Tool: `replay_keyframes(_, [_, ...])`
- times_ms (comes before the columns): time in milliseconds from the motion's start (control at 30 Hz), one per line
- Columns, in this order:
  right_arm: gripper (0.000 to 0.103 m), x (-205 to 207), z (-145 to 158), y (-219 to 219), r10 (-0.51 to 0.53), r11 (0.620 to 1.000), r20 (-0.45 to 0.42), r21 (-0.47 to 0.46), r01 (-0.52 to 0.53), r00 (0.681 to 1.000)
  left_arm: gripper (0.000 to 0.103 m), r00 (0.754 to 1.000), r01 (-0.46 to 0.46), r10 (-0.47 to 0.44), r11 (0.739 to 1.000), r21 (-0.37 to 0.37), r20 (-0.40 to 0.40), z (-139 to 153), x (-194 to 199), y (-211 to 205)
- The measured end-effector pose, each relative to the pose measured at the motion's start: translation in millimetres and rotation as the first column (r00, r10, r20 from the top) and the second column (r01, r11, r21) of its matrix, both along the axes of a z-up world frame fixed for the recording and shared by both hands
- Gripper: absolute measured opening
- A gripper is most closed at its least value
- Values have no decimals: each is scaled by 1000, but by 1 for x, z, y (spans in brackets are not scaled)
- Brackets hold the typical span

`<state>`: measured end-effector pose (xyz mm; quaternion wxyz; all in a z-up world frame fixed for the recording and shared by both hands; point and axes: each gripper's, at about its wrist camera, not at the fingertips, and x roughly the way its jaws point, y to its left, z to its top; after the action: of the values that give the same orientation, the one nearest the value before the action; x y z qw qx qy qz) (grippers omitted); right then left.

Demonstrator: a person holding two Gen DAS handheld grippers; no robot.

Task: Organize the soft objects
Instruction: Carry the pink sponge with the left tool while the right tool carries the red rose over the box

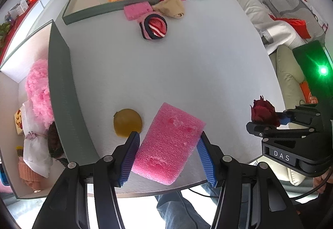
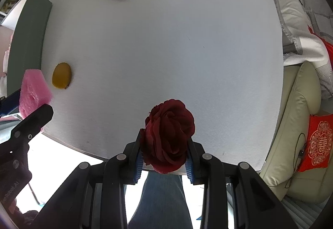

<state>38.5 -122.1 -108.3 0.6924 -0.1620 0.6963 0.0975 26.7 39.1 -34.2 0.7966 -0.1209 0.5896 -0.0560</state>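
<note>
My left gripper point(image 1: 168, 141) is shut on a pink foam block point(image 1: 168, 143) and holds it above the table's near edge; the block also shows in the right wrist view point(image 2: 34, 91). My right gripper point(image 2: 164, 156) is shut on a dark red fabric rose point(image 2: 169, 135), held over the near edge; the rose also shows at the right of the left wrist view point(image 1: 263, 112). A yellow round soft ball point(image 1: 127, 122) lies on the white table point(image 1: 187, 72) just left of the foam block.
A grey-green box point(image 1: 60, 87) at the left holds a pink fluffy item point(image 1: 39, 89) and other soft things. A far tray point(image 1: 87, 14) holds an orange flower and blue cloth. A striped roll point(image 1: 154, 28), pink sponge, tan cloth and magenta fluff lie nearby. A sofa stands on the right.
</note>
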Motion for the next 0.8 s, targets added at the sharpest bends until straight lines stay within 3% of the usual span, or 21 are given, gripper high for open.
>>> replay_keyframes(433, [36,6,13,23,71,997,21,-23,-70,997,58,995,-91,92,996,-24,37,8,-6,28])
replay_keyframes(800, [36,6,25,54,138,990,45,6,-138,989,58,974,-212,213,977,-34,70,19,-15,68])
